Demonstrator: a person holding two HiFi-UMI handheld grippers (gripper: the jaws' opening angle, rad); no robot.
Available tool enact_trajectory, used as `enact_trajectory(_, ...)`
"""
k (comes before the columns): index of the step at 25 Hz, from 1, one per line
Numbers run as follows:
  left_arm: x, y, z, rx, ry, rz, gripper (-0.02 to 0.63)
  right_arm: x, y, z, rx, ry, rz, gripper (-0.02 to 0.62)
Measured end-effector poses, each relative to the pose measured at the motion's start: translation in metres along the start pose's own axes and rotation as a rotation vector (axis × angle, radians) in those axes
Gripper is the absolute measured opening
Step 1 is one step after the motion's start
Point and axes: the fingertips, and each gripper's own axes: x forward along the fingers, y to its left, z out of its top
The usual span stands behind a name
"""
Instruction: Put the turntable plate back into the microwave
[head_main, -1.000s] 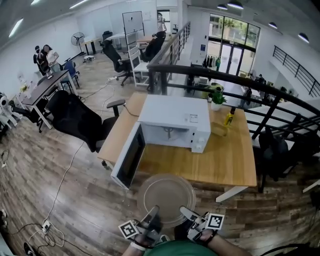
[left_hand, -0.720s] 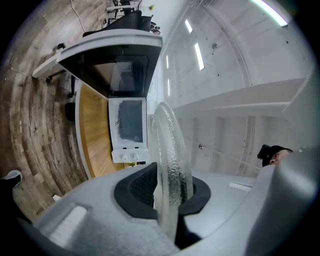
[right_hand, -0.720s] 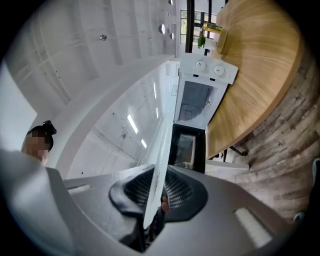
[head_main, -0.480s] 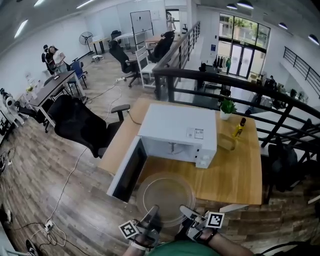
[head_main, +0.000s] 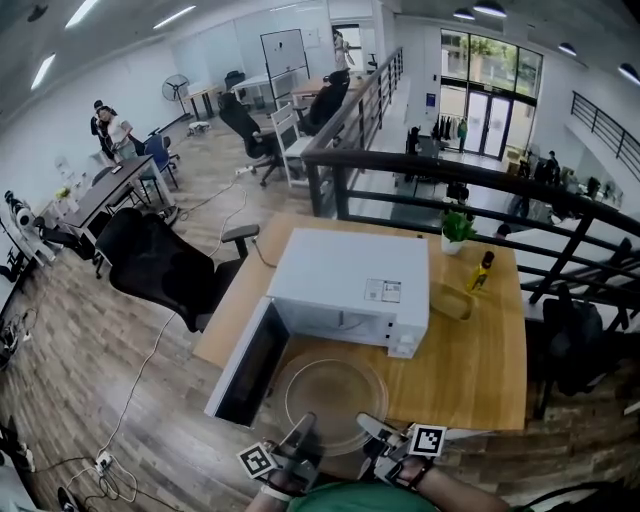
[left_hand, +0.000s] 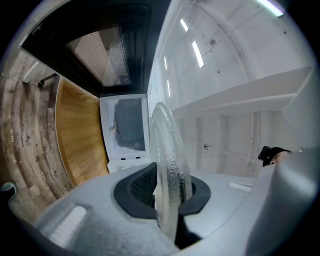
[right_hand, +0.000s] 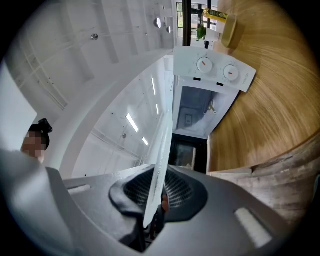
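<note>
A round clear glass turntable plate (head_main: 335, 402) is held level in front of the white microwave (head_main: 348, 279), whose door (head_main: 243, 364) hangs open to the left. My left gripper (head_main: 303, 432) is shut on the plate's near left rim and my right gripper (head_main: 368, 430) is shut on its near right rim. In the left gripper view the plate's edge (left_hand: 169, 170) stands clamped between the dark pads, with the open cavity (left_hand: 128, 124) ahead. The right gripper view shows the rim (right_hand: 159, 170) pinched between the pads and the cavity (right_hand: 196, 112) beyond.
The microwave sits on a wooden table (head_main: 470, 355) with a yellow bottle (head_main: 482, 270), a clear jar (head_main: 452, 301) and a small plant (head_main: 457, 229) at the back right. A black office chair (head_main: 155, 262) stands left of the table. A dark railing (head_main: 480, 180) runs behind.
Both grippers and the plate have come nearer the table and the microwave; the plate now overlaps the table's front edge, before the open cavity. The grips look unchanged.
</note>
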Motion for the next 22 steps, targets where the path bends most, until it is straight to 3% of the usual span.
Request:
enact_trajectory(11,0.036,0.029,0.026,-0.006,0.097,0.009,0.040,0.015,-0.036,0.026,-0.002,-0.068,-0.081,0.049)
enact_trajectory(22,0.076,0.092,0.063,-0.062,0.267,0.022,0.041,0.041,-0.093,0.049,0.040,-0.255,-0.129,0.043)
